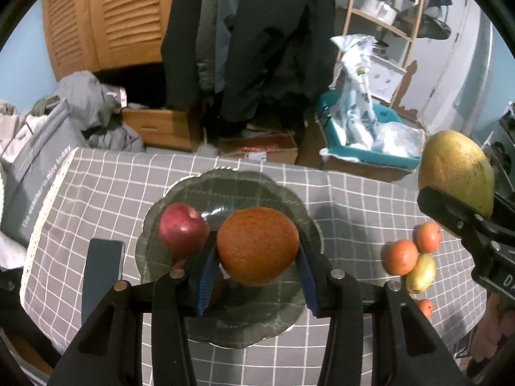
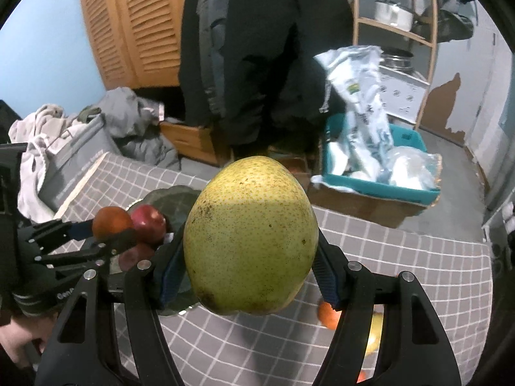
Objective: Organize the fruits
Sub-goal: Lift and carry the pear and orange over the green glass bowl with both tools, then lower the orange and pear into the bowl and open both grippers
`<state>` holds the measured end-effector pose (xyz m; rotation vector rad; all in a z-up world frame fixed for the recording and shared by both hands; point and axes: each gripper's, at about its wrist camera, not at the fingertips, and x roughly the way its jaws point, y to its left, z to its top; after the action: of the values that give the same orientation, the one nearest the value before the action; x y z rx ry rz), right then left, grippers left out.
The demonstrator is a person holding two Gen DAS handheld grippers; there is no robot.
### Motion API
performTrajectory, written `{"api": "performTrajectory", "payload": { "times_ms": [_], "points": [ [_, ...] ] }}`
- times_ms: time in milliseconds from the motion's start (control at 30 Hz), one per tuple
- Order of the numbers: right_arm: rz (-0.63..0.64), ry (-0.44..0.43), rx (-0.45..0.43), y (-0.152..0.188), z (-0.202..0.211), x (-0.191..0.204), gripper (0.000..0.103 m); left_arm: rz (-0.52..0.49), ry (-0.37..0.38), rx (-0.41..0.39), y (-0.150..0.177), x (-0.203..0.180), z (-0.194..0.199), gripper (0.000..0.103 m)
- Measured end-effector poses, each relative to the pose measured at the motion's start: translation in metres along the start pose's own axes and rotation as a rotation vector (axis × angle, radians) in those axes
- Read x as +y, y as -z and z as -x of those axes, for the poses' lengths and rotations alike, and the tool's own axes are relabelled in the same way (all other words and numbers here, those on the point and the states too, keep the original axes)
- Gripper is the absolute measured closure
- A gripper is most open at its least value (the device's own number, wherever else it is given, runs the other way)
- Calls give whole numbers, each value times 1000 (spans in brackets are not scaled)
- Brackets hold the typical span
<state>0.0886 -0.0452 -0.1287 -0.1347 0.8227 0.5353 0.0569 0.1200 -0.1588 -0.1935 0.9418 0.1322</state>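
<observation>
My left gripper [image 1: 256,260] is shut on an orange [image 1: 257,246] and holds it above a dark green glass plate [image 1: 231,186]. A red apple [image 1: 182,228] lies on the plate's left side. My right gripper [image 2: 249,273] is shut on a large yellow-green pear [image 2: 252,234], held in the air above the table; it also shows in the left wrist view [image 1: 457,173] at the right edge. The left gripper with the orange [image 2: 111,222] and the apple [image 2: 149,222] show in the right wrist view at the left.
Several small orange and yellow fruits [image 1: 412,257] lie on the grey checked tablecloth [image 1: 354,199] right of the plate. A dark phone [image 1: 101,270] lies left of it. Beyond the table stand cardboard boxes, a teal bin [image 1: 363,141], clothes and a shelf.
</observation>
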Motion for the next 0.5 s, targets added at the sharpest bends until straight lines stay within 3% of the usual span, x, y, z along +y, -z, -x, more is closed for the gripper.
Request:
{"api": "performTrajectory", "payload": {
  "times_ms": [500],
  "points": [
    [14, -62, 117, 6, -65, 31, 34, 68, 10, 123, 17, 30, -48, 56]
  ]
}}
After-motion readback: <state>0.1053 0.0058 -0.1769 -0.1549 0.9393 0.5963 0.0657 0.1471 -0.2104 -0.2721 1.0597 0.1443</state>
